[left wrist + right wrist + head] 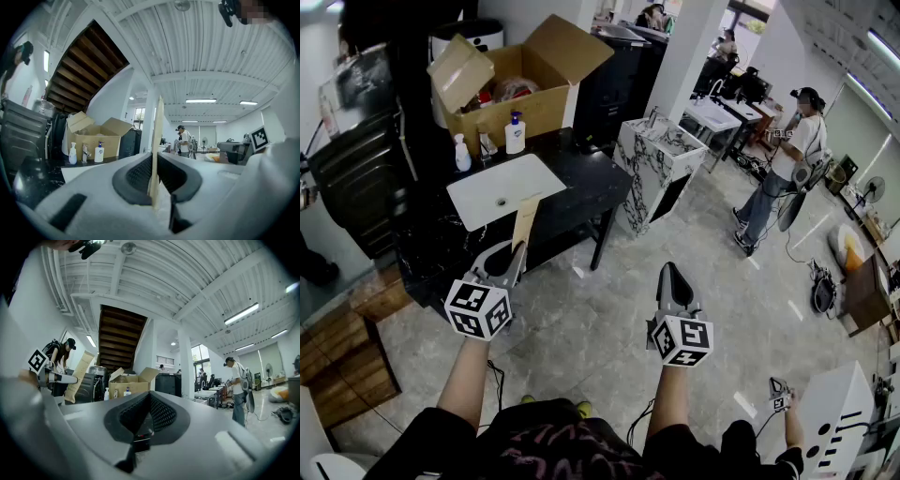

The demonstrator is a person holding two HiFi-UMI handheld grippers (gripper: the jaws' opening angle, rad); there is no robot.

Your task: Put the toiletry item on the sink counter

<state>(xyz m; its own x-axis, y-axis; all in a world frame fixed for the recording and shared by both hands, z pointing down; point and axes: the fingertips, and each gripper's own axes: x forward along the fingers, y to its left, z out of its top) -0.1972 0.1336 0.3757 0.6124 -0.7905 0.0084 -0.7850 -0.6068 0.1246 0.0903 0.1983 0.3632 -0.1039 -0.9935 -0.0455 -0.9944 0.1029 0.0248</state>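
While my left claw (517,248) is clamped on the lower end of a flat tan packet (525,217), the packet stands upright in the air, not on the black counter (586,187) with its white sink (502,190). My right claw (671,272) is closed on nothing, low over the floor (609,328).

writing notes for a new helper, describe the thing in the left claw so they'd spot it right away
Find the black sink counter with the white basin. At its near edge the left claw is shut on a flat tan packet that sticks up from it. Unlike the white pump bottle at the counter's back, it is thin, brown and paper-like.
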